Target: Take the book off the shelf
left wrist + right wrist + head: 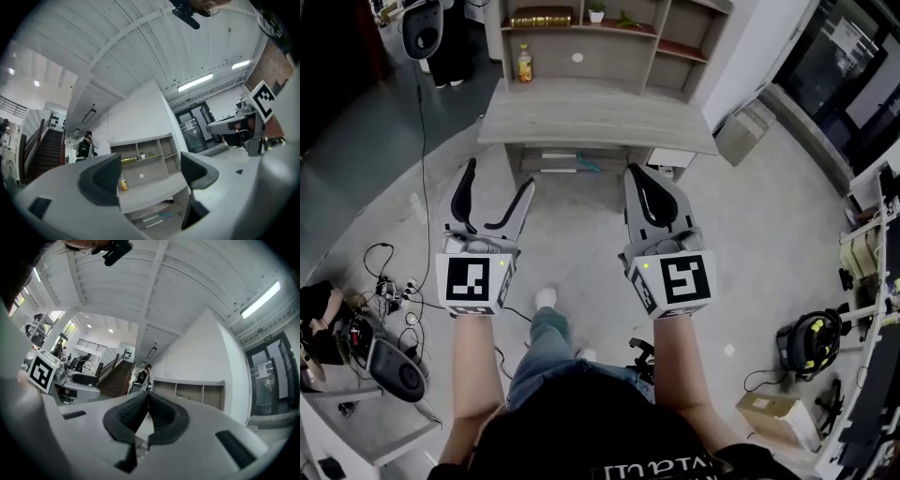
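Note:
The wooden shelf unit (581, 42) stands at the back of a grey desk (591, 117), ahead of me. A gold-brown book (541, 17) lies flat on its upper left shelf and also shows small in the left gripper view, book (127, 160). Both grippers hang over the floor in front of the desk, well short of the shelf. My left gripper (500, 178) is open and empty, and the book shows between its jaws in its own view (147, 176). My right gripper (635, 175) is shut with nothing in it; its pads (154, 411) meet.
A yellow bottle (525, 64) and a white disc (577, 57) stand on the lower left shelf, a small plant pot (596, 11) above. Cables and gear (384, 291) lie on the floor at left, cardboard boxes (745, 131) at right. A person with a backpack (140, 376) stands near stairs.

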Motion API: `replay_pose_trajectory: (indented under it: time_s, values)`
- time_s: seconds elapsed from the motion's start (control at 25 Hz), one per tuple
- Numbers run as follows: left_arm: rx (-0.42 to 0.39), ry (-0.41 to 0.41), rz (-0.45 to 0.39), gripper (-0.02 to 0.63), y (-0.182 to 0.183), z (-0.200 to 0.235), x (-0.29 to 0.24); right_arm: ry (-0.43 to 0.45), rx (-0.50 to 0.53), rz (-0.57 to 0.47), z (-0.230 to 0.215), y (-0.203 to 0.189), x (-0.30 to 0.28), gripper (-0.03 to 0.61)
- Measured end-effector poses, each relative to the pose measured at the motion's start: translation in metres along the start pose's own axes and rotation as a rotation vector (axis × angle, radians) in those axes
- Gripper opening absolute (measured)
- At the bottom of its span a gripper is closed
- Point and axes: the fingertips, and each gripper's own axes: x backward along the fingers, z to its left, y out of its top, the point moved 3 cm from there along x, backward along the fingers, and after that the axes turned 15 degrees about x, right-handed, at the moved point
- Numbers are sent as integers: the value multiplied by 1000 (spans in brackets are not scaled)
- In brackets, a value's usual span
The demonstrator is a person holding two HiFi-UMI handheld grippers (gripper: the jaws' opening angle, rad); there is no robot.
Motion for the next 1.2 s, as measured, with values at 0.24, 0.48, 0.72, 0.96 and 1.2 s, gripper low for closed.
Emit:
replay_pose_trajectory:
  time_s: [0.24, 0.48, 0.72, 0.96, 1.2]
  values:
    - [35, 2, 8, 460, -10, 48, -57, -24, -8, 6, -14, -11, -70, 14]
    - [44, -9, -13, 460, -19, 106, -120, -29, 12, 21, -22, -28, -151, 15]
    - [36, -7, -38, 459, -24, 163, -176, -63, 15, 33, -31, -41, -222, 14]
    - [65, -50, -43, 459, -33, 198, -219, -74, 24, 35, -34, -55, -275, 15]
    - [59, -61, -13, 454, -46, 213, -262, -86, 18, 57, -51, -71, -312, 15]
